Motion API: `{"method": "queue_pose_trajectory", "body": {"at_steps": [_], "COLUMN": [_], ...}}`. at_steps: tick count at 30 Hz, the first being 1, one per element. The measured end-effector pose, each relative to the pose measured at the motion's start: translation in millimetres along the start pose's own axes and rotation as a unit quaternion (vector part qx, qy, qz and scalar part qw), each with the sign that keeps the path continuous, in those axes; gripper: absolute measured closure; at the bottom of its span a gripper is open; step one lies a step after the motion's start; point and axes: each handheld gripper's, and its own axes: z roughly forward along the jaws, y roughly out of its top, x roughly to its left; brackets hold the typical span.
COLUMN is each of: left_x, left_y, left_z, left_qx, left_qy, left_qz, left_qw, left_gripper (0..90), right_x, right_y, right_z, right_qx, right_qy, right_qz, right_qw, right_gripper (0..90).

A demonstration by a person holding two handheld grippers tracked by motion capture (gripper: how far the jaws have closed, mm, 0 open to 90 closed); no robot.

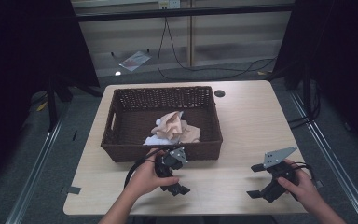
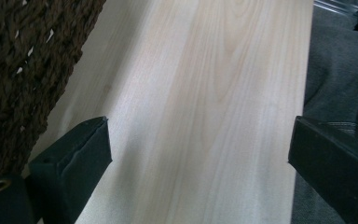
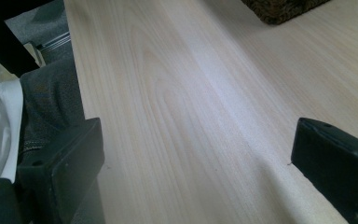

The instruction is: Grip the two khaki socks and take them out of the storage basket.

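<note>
Fingers (image 2: 70, 158) of left gripper (image 1: 173, 175) and right gripper (image 1: 257, 179) spread wide, empty, above table (image 1: 242, 121).

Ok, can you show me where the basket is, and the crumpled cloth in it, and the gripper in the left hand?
basket (image 1: 165, 151), high view, on its near woven wall.
crumpled cloth (image 1: 172, 127), high view, on the beige folds in the middle.
left gripper (image 1: 180, 189), high view, between its open jaw tips.

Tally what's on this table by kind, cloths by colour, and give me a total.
Wicker basket: 1
Tan cloth in the basket: 1
White cloth in the basket: 1
Hand-held claws, left and right: 2
Total: 5
</note>
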Motion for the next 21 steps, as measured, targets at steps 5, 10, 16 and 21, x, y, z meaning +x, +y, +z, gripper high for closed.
{"method": "queue_pose_trajectory", "body": {"at_steps": [5,10,16,21], "left_x": [0.7,2.0,5.0,6.4], "left_y": [2.6,5.9,13.0,17.1], "left_z": [-3.8,-9.2,-21.5,-28.8], "left_qx": [-0.001,-0.001,0.001,0.008], "left_qy": [-0.005,-0.010,-0.022,-0.026], "left_qz": [-0.003,-0.002,-0.006,-0.012], "left_qw": [1.0000,0.9999,0.9997,0.9996], "left_gripper": [6.0,6.4,6.5,6.4], "right_x": [0.2,0.3,0.1,0.0], "right_y": [0.1,-0.1,-0.1,0.0], "right_z": [-0.5,-0.3,-0.2,-0.5], "right_qx": [-0.001,0.000,-0.001,-0.001], "right_qy": [-0.001,-0.001,0.000,0.000], "right_qz": [0.003,0.002,0.002,0.002], "right_qw": [1.0000,1.0000,1.0000,1.0000], "right_gripper": [2.5,2.5,2.5,2.5]}}
